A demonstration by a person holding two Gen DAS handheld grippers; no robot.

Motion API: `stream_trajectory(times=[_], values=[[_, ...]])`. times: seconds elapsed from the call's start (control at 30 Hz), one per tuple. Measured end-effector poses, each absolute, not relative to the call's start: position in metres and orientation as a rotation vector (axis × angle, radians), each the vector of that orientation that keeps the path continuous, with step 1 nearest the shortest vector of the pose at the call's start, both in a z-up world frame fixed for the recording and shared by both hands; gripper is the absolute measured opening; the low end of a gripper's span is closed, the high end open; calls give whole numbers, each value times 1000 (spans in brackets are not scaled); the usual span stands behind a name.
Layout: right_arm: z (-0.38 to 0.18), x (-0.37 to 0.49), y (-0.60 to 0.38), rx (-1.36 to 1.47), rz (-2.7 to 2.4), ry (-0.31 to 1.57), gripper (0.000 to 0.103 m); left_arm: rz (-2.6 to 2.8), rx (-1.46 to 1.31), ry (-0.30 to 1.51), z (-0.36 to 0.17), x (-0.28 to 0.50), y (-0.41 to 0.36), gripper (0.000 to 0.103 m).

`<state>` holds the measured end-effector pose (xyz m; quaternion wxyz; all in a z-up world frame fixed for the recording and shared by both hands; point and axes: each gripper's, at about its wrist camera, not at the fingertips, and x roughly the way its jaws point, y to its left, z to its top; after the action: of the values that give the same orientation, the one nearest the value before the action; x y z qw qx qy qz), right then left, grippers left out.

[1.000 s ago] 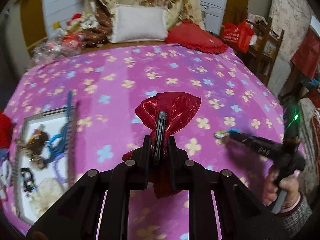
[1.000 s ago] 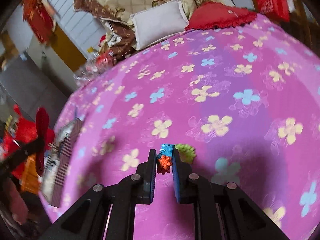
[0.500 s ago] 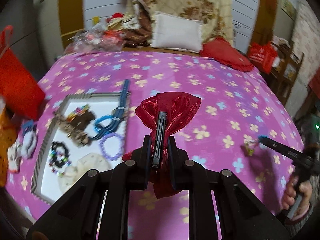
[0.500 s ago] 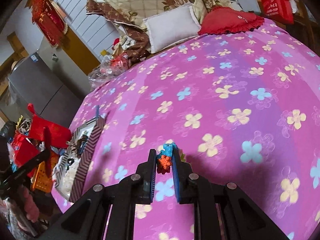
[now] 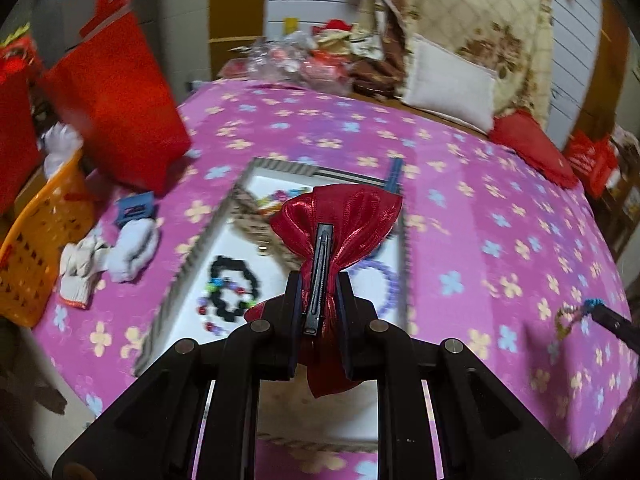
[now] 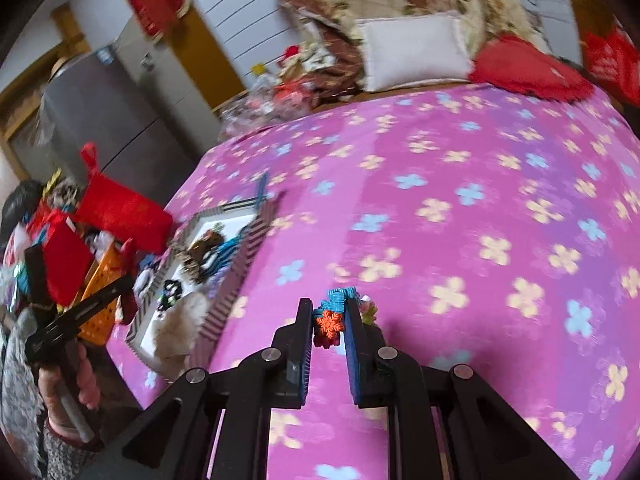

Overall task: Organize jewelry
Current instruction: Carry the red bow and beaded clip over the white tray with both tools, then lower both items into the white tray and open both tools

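The left wrist view shows the left hand-held gripper (image 5: 320, 284) clamped on a red satin bow (image 5: 340, 220) with a black clip along its middle; the bow hangs over a striped-rimmed tray (image 5: 280, 166) that lies on the bed (image 5: 460, 200), whose cover is pink with flowers. Only this view looks down into the tray: a black bead bracelet (image 5: 232, 284) sits at about 8 o'clock from the bow, a purple bead ring (image 5: 390, 284) at about 4 o'clock, and a tan rope piece (image 5: 256, 220) at 9 o'clock, partly hidden by the bow. White gloves (image 5: 108, 256) lie on the bed left of the tray, with an orange basket (image 5: 36, 248) and a red bag (image 5: 120, 100) beyond the bed's edge at 9 to 10 o'clock. At 3 o'clock this view catches only the tip of the right hand-held gripper (image 5: 592, 306), with a small blurred trinket dangling from it. The right wrist view makes that clear: the jaws are closed on a hair tie (image 6: 334, 312), blue cord with an orange snowflake and a green flower, held above the bed. From here the tray (image 6: 232, 280) lies at 9 o'clock, seen side-on, its contents crowded and hard to tell apart. This view alone shows the person's hand (image 6: 68, 376) around the left tool's handle at 8 o'clock, a grey patterned sleeve (image 6: 20, 384), and a white pillow (image 6: 412, 48) at 12 o'clock.
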<state>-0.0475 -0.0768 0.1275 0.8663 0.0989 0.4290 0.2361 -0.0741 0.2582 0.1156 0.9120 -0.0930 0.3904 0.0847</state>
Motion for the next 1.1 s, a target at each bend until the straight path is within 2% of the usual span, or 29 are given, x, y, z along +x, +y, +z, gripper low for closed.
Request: stream_trajectory(times=[0.33,0.67,0.93,1.1], values=[[143,-40,49,105,653,938,14,232,-317,838,81,-80,326,15],[137,40,152,40,638,992,14,167,-399,931,68,-31,325,14],[101,129,206,63,548,1093,14,144,-459,1011,29,-8,326,15],[69,160,227,47,498,1137,14,145,-465,1008,27,-6,330,15]])
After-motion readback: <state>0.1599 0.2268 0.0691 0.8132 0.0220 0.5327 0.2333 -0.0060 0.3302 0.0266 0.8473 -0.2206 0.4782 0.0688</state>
